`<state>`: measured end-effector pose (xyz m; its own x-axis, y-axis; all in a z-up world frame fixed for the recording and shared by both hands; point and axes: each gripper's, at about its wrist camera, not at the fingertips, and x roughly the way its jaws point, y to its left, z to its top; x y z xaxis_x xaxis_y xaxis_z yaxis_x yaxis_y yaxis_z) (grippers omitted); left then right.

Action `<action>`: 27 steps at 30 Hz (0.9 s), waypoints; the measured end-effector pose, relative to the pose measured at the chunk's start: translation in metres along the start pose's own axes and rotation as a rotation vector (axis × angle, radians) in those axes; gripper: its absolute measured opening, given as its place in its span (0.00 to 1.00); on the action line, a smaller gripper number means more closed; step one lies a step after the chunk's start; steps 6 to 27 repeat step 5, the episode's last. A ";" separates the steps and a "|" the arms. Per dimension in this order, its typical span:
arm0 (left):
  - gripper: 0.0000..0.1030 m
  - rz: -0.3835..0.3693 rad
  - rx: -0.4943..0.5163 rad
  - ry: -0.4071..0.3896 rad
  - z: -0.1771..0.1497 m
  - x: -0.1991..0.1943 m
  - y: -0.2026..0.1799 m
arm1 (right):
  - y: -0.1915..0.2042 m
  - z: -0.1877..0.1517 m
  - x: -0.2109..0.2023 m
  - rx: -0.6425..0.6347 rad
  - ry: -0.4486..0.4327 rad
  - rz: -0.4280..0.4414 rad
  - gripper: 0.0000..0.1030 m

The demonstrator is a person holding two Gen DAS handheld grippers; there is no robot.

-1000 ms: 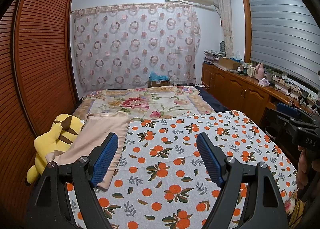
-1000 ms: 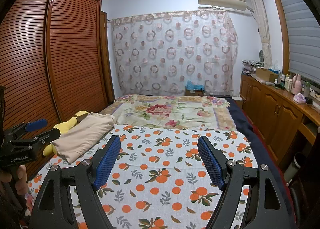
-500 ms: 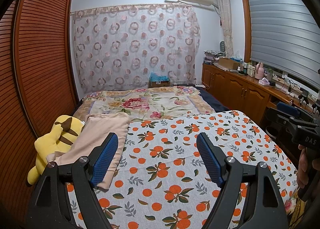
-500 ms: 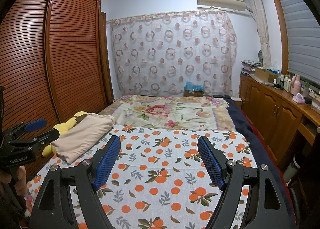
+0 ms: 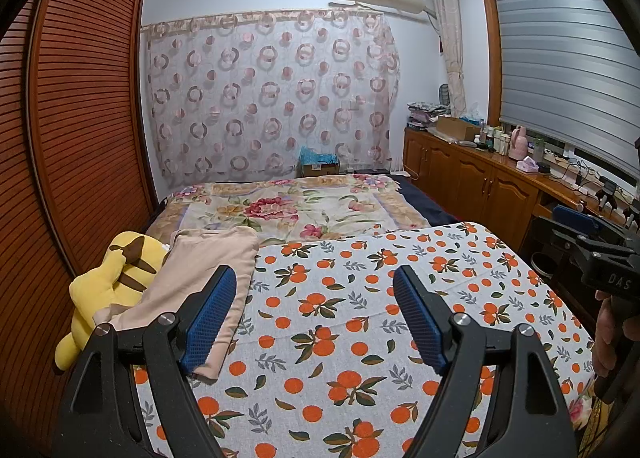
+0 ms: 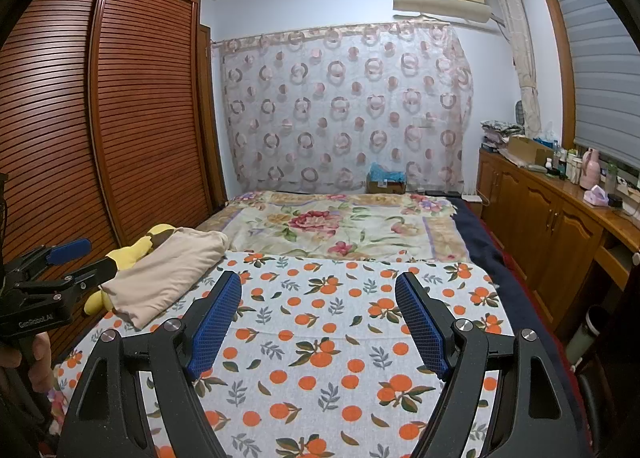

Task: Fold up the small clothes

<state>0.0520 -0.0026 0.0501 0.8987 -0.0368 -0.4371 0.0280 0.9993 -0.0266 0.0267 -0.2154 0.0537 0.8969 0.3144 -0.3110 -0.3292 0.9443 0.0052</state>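
Both claws hang over the orange-print sheet point(image 5: 360, 318) spread on the bed, and neither has anything in it. The left claw point(image 5: 316, 318) has its 2 blue pads wide apart; the right claw point(image 6: 320, 322) is spread just as wide, only sheet showing between the pads.

The task's thing, a beige garment point(image 5: 200, 278), lies at the left edge of the bed, draped partly over a yellow plush toy point(image 5: 108, 290). In the right wrist view the beige garment point(image 6: 168, 274) looks doubled over into a soft, bulging slab, so it could be a piece already folded and set aside, or 1 waiting to be laid out; I can't say which.

Here's the relation that counts: the garment sits forward and to the left of both claws. Its long axis runs from the near left corner away toward the floral quilt point(image 5: 300, 210). The left claw is plainly the nearer one, its left pad overlapping the garment's edge in view. The right claw is well apart from it, across the sheet.
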 end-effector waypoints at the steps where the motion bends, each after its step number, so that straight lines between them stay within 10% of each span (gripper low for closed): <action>1: 0.79 0.000 0.001 -0.001 0.000 0.000 0.000 | 0.000 -0.001 0.000 0.000 0.000 0.000 0.79; 27: 0.79 0.000 0.000 -0.001 0.000 0.000 0.000 | 0.000 -0.001 0.000 0.000 -0.001 -0.002 0.79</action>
